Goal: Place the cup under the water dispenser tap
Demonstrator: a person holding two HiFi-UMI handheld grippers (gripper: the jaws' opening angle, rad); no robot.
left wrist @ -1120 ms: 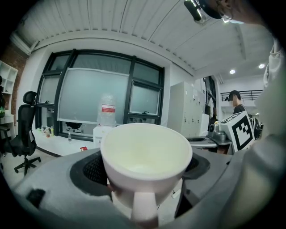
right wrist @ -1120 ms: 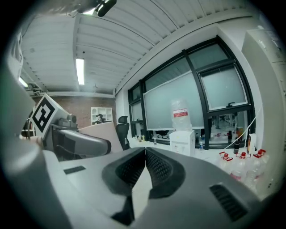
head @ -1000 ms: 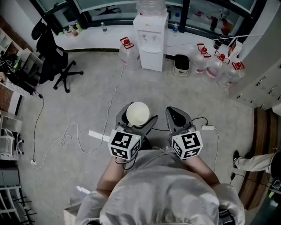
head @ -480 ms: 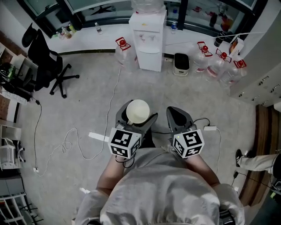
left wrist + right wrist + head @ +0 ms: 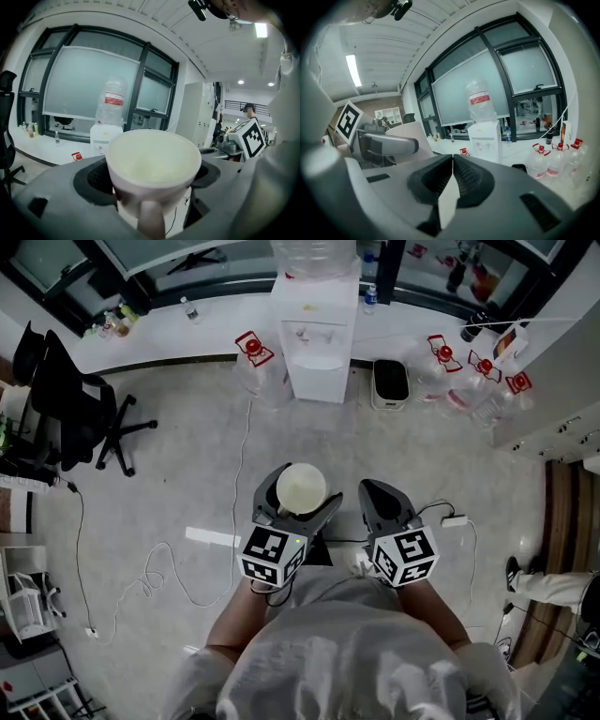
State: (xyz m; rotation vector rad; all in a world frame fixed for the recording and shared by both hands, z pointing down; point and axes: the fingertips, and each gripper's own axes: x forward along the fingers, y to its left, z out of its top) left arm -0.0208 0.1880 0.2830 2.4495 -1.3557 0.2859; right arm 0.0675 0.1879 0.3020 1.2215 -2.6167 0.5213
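A white empty cup (image 5: 301, 488) (image 5: 153, 173) sits upright between the jaws of my left gripper (image 5: 295, 500) (image 5: 154, 180), which is shut on it with the handle facing back toward the camera. My right gripper (image 5: 382, 502) (image 5: 452, 176) is beside it, shut, its tips touching with nothing between them. The white water dispenser (image 5: 317, 343) (image 5: 104, 138) (image 5: 485, 138), with a large clear bottle on top, stands ahead against the window wall, well beyond both grippers. Its taps are small in all views.
Several water jugs (image 5: 469, 371) with red caps stand right of the dispenser, one more jug (image 5: 251, 357) at its left. A dark bin (image 5: 390, 382) sits beside it. A black office chair (image 5: 75, 413) is at the left. Cables (image 5: 169, 563) trail across the grey floor.
The dispenser and window wall have come closer and shifted down in the head view as the person walks toward them. Both grippers keep their hold and spacing.
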